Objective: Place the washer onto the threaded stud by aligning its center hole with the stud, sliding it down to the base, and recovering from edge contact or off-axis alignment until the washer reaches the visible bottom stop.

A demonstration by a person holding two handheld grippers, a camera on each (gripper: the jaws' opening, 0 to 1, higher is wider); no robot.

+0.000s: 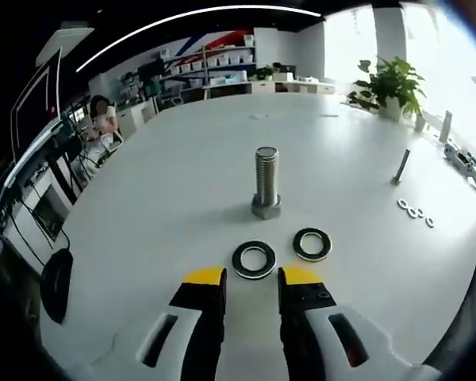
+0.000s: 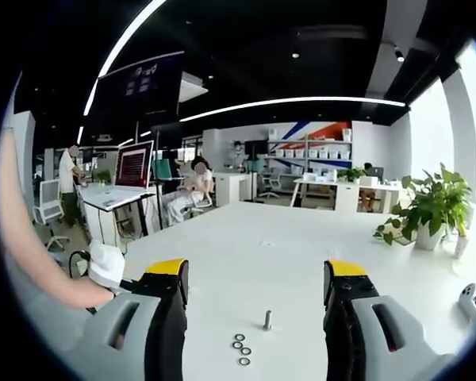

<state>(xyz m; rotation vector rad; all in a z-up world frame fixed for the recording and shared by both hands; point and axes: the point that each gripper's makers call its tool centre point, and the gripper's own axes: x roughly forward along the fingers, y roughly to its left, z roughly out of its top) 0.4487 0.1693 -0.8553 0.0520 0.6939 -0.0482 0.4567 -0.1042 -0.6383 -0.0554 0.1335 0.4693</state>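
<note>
A large steel threaded stud [image 1: 266,182] stands upright on its hex head in the middle of the white table [image 1: 182,167]. Two black-rimmed washers lie flat in front of it: one [image 1: 253,259] just ahead of my left gripper [image 1: 253,276], the other [image 1: 312,244] a little to the right. The left gripper is open, its yellow-tipped jaws empty and just short of the near washer. In the right gripper view, my right gripper [image 2: 255,274] is open wide above the table with nothing between its jaws.
A small bolt [image 2: 267,320] stands by several small washers [image 2: 241,349] on the table; these small washers [image 1: 415,212] and a thin bolt [image 1: 401,166] also sit at the right. A potted plant [image 1: 390,85] stands at the far edge. People sit at desks [image 2: 115,194] beyond.
</note>
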